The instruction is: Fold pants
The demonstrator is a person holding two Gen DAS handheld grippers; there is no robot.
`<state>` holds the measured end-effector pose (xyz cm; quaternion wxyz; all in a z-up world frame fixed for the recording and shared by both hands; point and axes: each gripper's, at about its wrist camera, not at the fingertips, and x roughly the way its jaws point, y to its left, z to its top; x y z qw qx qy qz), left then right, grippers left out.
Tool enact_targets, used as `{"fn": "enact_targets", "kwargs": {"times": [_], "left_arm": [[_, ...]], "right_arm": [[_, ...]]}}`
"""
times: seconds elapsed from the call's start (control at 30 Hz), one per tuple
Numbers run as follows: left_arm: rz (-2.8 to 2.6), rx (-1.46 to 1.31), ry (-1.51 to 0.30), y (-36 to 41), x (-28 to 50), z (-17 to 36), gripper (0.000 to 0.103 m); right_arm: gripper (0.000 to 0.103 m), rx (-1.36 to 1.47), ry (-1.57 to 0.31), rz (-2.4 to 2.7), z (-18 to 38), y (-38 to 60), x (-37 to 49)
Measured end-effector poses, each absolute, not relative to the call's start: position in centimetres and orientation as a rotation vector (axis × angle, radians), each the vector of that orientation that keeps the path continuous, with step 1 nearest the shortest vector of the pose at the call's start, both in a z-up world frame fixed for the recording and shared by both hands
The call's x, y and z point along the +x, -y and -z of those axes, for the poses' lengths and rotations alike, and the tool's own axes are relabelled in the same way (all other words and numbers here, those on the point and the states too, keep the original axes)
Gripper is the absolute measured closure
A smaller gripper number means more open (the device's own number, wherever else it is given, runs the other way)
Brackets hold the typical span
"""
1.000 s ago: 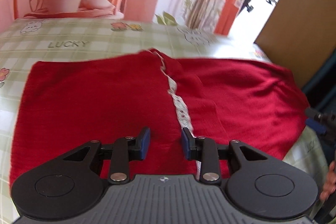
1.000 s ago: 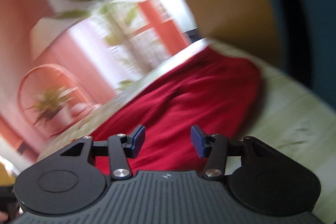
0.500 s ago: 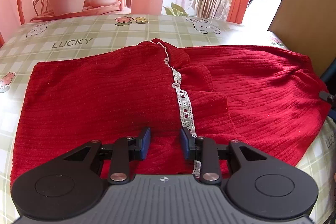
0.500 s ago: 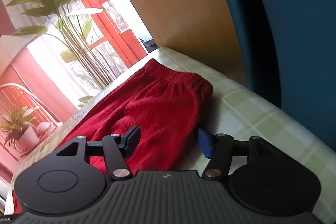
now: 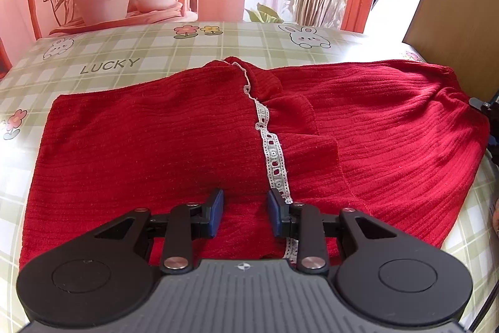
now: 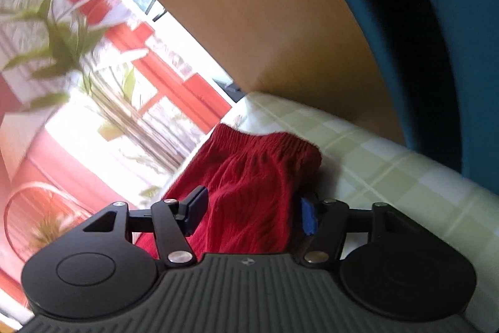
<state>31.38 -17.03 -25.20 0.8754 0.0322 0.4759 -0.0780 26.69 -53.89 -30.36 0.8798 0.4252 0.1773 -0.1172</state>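
With the left claw (image 5: 244, 216) narrowly parted and empty over the red pants (image 5: 174, 145), and the right claw (image 6: 249, 214) spread wide astride their waistband end, a shallow bite risked catching only the top layer

The word "LUCKY" stands in grey capitals on the green-and-white checked tablecloth (image 5: 156, 49), in the upper left of the left wrist view, just beyond the far edge of the red pants (image 5: 156, 139). No other text can be read in either view.
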Motion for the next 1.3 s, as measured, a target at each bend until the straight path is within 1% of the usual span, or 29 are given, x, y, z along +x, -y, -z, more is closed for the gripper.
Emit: {"fn": "enact_targets", "kwargs": {"times": [0.03, 0.07, 0.1, 0.13, 0.3, 0.43, 0.47, 0.53, 0.57, 0.6, 0.63, 0.73, 0.93, 1.07, 1.17, 1.3], "left_arm": [[0.159, 0.07, -0.992, 17.1, 31.3, 25.2, 0.07], [0.155, 0.074, -0.99, 17.2, 31.3, 25.2, 0.07], [0.151, 0.077, -0.988, 17.4, 31.3, 25.2, 0.07], [0.147, 0.081, -0.987, 17.5, 31.3, 25.2, 0.07], [0.142, 0.088, -0.979, 17.5, 31.2, 25.3, 0.07], [0.137, 0.089, -0.979, 17.5, 31.1, 25.2, 0.07], [0.136, 0.087, -0.98, 17.5, 31.1, 25.2, 0.07], [0.133, 0.087, -0.981, 17.5, 31.1, 25.1, 0.07], [0.131, 0.089, -0.981, 17.5, 31.1, 25.1, 0.07], [0.13, 0.094, -0.981, 17.6, 31.1, 25.1, 0.071], [0.13, 0.1, -0.98, 17.7, 31.1, 25.1, 0.071], [0.131, 0.122, -0.977, 18.1, 31.1, 25.0, 0.071], [0.128, 0.14, -0.977, 18.6, 31.2, 25.1, 0.071], [0.139, 0.116, -0.993, 18.0, 31.3, 24.9, 0.071], [0.168, 0.04, -1.005, 16.6, 31.6, 24.1, 0.07], [0.182, -0.011, -0.959, 14.2, 31.4, 22.0, 0.069]], "right_arm": [[0.046, 0.877, -0.373, 0.245, 30.4, 53.9, 27.0], [0.064, 0.865, -0.383, 0.247, 30.4, 53.7, 27.2], [0.076, 0.856, -0.401, 0.248, 30.4, 53.7, 27.5], [0.09, 0.851, -0.412, 0.243, 30.5, 53.7, 27.5], [0.089, 0.863, -0.293, 0.183, 29.2, 53.5, 25.8], [0.072, 0.822, -0.356, 0.205, 29.5, 53.9, 26.9], [0.069, 0.83, -0.369, 0.217, 29.9, 54.1, 27.1], [0.069, 0.855, -0.383, 0.235, 30.8, 54.6, 27.2], [0.071, 0.876, -0.377, 0.228, 31.2, 54.8, 27.1], [0.075, 0.887, -0.369, 0.227, 31.4, 54.8, 27.0], [0.085, 0.887, -0.364, 0.227, 31.3, 54.8, 26.8], [0.088, 0.875, -0.314, 0.212, 30.3, 54.6, 26.0], [0.089, 0.782, -0.202, 0.118, 25.7, 53.0, 24.7], [0.089, 0.74, -0.231, 0.055, 24.2, 51.6, 25.7], [0.089, 0.715, -0.256, 0.024, 23.5, 50.2, 26.4], [0.089, 0.681, -0.274, -0.042, 22.0, 48.0, 26.8]]}}
